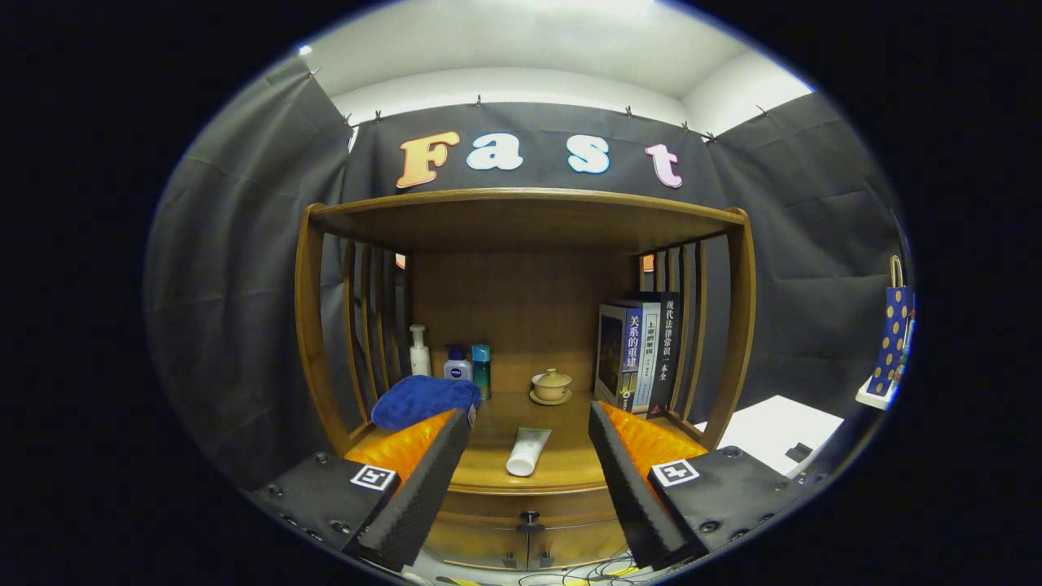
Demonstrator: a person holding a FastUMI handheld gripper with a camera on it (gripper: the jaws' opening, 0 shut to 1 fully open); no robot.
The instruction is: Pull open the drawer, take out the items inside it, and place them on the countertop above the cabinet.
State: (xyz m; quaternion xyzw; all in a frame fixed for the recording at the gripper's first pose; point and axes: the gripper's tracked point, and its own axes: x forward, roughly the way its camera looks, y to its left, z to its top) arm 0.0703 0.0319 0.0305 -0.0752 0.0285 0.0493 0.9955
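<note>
Gripper [527,456] fingers nearest, spread wide, nothing between the pads, held back from the brown wooden cabinet [737,325]. Between the fingers & just below: curved wooden drawer front [488,529] w/ small dark knob [530,518], drawer looks shut, fingers apart from it. Loose cables [586,574] lie below the drawer front.

On wooden countertop [562,468] above drawer: white squeeze tube [527,452] lying flat, between the fingers & just ahead, cap end toward the camera. Beyond it, near the back panel, small tan lidded cup on saucer [551,385]. Left side: blue folded cloth [425,400] just beyond left finger, partly hidden by it; behind cloth a white pump bottle [419,350], white bottle w/ blue cap [457,365], teal bottle [481,370] in a row. Right side: upright books [639,354] against the slatted side, beyond right finger.

Off to the right, outside cabinet: white tabletop [773,431], blue gold-dotted gift bag [893,330]. Drawer contents can't be seen.
</note>
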